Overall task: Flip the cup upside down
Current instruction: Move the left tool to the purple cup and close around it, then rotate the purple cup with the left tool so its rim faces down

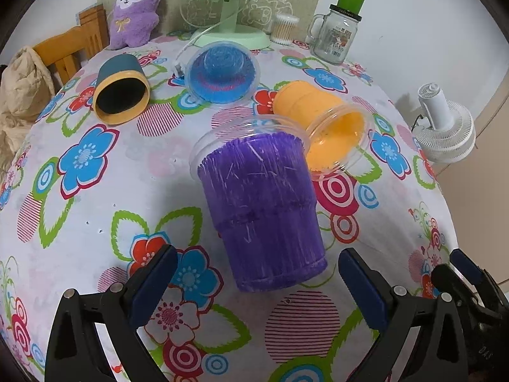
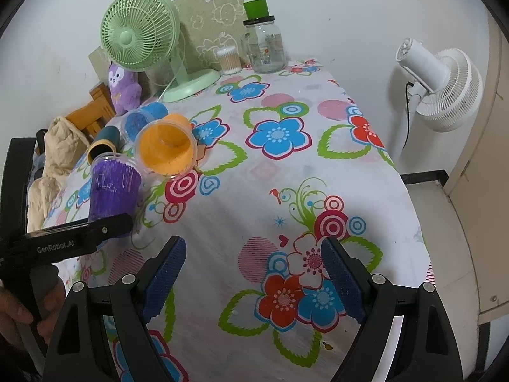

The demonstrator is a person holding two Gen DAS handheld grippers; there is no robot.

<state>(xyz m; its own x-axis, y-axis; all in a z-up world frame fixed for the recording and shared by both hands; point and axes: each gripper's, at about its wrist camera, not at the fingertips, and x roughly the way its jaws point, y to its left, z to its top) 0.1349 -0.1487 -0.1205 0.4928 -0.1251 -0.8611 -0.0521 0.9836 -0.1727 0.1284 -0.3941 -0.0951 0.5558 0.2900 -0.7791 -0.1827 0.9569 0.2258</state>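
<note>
Purple cup [image 1: 261, 203] lies on its side, base toward the wide-open, empty left gripper [image 1: 257, 283], rim pointing far.

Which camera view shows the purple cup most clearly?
The left wrist view: the purple cup fills the centre, whole, just ahead of the open left gripper. In the right wrist view it is small, at the left edge, its base hidden behind the left gripper.

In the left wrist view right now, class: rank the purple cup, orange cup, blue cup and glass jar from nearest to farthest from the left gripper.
1. purple cup: on its side, just ahead of the open left gripper.
2. orange cup: behind it, to the right.
3. blue cup: farther back, centre.
4. glass jar: upright at the far edge, right.
</note>
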